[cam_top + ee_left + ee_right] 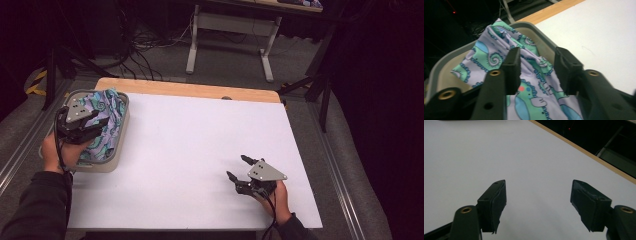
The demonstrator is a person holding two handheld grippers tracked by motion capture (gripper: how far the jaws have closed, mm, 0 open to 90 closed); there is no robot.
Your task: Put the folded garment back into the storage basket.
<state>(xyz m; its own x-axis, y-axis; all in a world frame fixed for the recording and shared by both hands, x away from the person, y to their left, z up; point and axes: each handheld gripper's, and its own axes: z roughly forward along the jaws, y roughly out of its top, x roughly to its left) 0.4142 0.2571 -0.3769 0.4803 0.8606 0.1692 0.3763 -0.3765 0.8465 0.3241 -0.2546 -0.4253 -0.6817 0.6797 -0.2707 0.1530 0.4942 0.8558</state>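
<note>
Grey plastic, oval and shallow, the tray (120, 131) sits at the left edge of the white-topped table (200, 150), towards its far left corner, with part of it overhanging that edge. Inside it lies a crumpled cloth printed in lilac, mint green and blue swirls (107, 127), bunched up so that it rises above the rim at the far end. In the left gripper view the same cloth (534, 100) covers most of the tray's pale inner floor (446, 77).

At the tray's near end, the left gripper (97, 120) hangs over the cloth, held by a hand that comes in from the table's left edge. Its black jaws stand partly apart; a raised fold of the cloth lies in the gap between them, yet the pads do not press on it, so nothing is gripped.

Over by the near right corner of the table, the right gripper (239, 167) rests low over the bare white surface, pointing towards the far left. Its jaws are spread wide, with only the tabletop seen between them, and it holds nothing. A strip of bare wood (190, 90) runs along the table's far edge.
</note>
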